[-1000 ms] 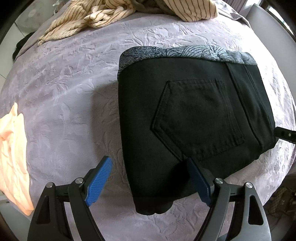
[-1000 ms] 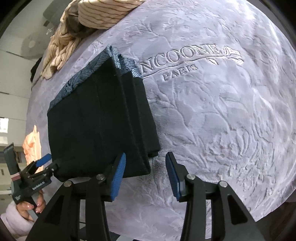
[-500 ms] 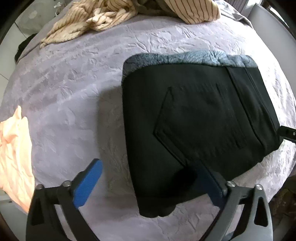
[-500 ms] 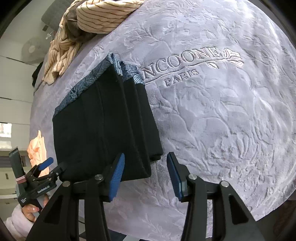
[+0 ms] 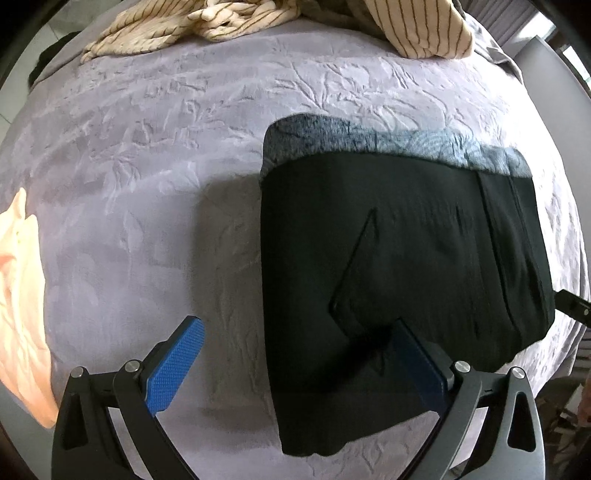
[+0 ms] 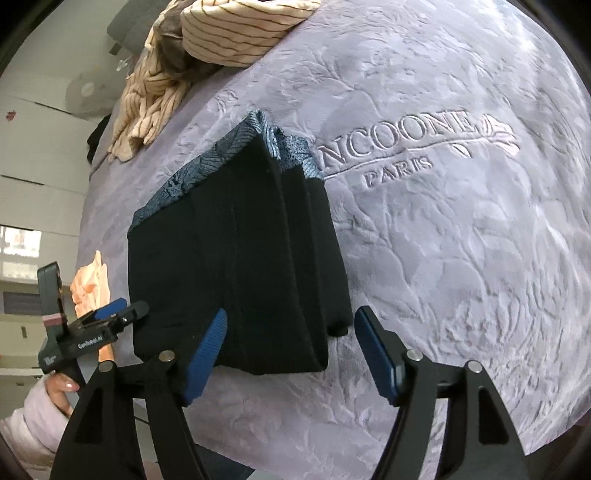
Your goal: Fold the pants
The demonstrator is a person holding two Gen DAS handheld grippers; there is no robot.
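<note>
Folded black pants (image 5: pixel 406 258) flat on lilac blanket (image 5: pixel 147 166).
Left gripper (image 5: pixel 295 365) spread wide, holding nothing; right gripper (image 6: pixel 291 354) just opened, straddling the near corner, unclamped.

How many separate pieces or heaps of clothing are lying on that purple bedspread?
3: folded black pants in the middle, a striped cream heap at the far edge, a peach garment at the left edge. The heap may hide more.

Soft daylight, fisheye warp, slight blur
</note>
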